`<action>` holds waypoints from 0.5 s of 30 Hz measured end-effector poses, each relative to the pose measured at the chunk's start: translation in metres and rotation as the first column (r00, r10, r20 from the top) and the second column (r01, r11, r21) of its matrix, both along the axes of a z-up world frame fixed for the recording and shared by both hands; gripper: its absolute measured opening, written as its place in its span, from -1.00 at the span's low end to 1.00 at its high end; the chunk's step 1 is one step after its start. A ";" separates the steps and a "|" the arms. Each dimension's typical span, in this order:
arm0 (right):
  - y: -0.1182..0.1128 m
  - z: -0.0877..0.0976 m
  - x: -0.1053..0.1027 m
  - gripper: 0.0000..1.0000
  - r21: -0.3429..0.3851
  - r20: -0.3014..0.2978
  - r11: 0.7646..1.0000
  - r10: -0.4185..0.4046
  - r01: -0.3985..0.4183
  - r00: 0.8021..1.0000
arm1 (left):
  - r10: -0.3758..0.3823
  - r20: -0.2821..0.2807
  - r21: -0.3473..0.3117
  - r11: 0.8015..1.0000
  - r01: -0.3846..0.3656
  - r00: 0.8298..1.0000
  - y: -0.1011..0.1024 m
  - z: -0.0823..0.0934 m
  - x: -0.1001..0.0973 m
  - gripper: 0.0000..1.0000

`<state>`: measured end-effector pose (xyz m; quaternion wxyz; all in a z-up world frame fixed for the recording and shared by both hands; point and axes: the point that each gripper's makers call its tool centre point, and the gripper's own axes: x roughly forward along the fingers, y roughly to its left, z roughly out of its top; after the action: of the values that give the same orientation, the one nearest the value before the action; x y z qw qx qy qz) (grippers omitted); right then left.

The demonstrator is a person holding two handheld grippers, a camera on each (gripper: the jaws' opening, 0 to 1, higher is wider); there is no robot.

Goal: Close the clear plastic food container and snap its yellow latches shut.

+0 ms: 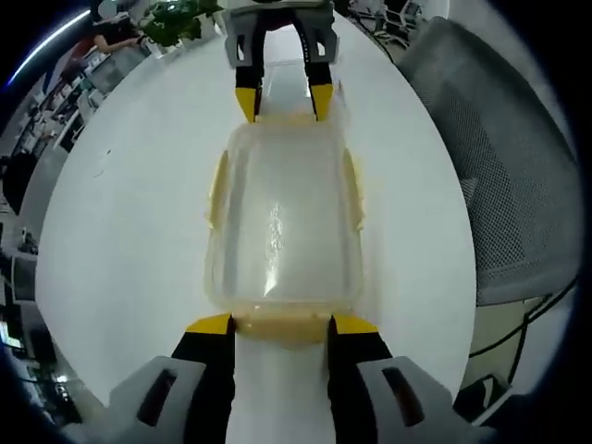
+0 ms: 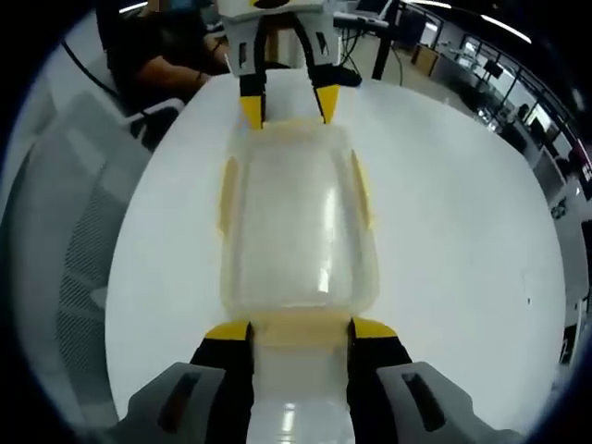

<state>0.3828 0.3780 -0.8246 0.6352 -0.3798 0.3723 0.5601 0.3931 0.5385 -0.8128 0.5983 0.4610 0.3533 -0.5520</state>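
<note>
The left tool (image 1: pixel 280 326) sits low at one short end of the clear container (image 1: pixel 280 227), its yellow-tipped jaws apart and flanking the yellow latch (image 1: pixel 280 326) on that end, the tips right against the container's rim. From the opposite end the right tool (image 1: pixel 284 102) reaches in the same way, jaws spread either side of the far latch (image 1: pixel 287 118). Seen from the right gripper view the arrangement mirrors: the right tool (image 2: pixel 301 331) straddles its near latch (image 2: pixel 301 326) with jaws open, and the left tool (image 2: pixel 288 106) faces it across the box. Whether either pair of jaws actually presses on the plastic, I cannot tell.

The container (image 2: pixel 298 227) lies flat in the middle of a round white worktop (image 1: pixel 129 185), lid on top, with a yellow latch along each long side (image 1: pixel 217 190) (image 1: pixel 352 190). Nothing can be made out inside through the cloudy plastic.

A grey mesh chair (image 1: pixel 504 176) stands just beside the worktop, and a green plant (image 1: pixel 171 23) sits at its far edge.
</note>
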 end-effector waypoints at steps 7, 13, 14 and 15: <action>-0.003 0.020 0.005 -0.25 0.021 0.060 1.000 -0.002 0.001 0.998 | -0.008 0.054 -0.014 1.000 0.008 0.998 -0.004 0.019 0.005 -0.25; -0.011 0.029 0.005 -0.25 0.026 0.086 1.000 -0.005 0.003 0.996 | -0.013 0.084 -0.019 1.000 0.015 0.996 -0.012 0.031 0.005 -0.25; -0.012 0.032 0.004 -0.25 0.028 0.089 1.000 -0.006 0.004 0.996 | -0.014 0.089 -0.020 1.000 0.016 0.996 -0.013 0.033 0.005 -0.25; -0.013 0.033 0.004 -0.25 0.028 0.093 1.000 -0.006 0.003 0.996 | -0.015 0.092 -0.021 1.000 0.017 0.996 -0.014 0.034 0.005 -0.25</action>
<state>0.3871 0.3651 -0.7919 0.6584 -0.3958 0.3352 0.5455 0.3981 0.5241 -0.7790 0.6145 0.4820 0.3156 -0.5389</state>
